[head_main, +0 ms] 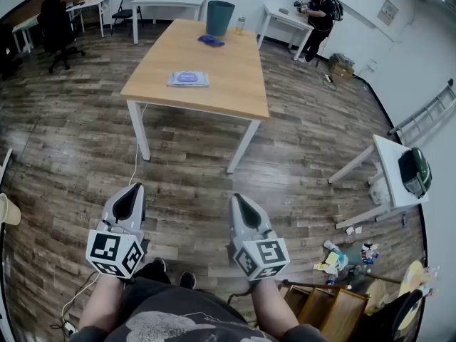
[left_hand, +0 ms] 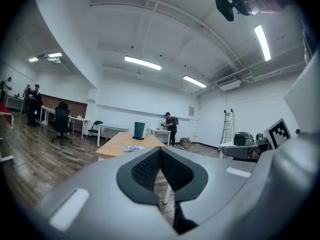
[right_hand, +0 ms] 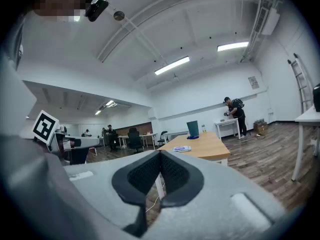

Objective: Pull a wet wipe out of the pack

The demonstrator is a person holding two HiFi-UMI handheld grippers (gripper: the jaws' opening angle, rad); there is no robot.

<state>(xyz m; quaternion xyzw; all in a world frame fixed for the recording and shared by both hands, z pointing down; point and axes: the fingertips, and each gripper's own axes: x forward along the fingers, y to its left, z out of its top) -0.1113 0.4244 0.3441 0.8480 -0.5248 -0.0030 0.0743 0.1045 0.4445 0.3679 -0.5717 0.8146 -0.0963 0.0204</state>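
Wooden desk (head_main: 235, 84) is seen well ahead, the wet wipe pack (head_main: 188, 79) lying flat near its front edge. Well short of it, the left gripper (head_main: 130, 199) and right gripper (head_main: 244, 209) are held level over the floor, jaws closed on nothing.

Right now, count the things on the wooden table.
4: the wet wipe pack in the near half, a blue item farther back, a teal bin and a small bottle at the far end. None seems hidden.
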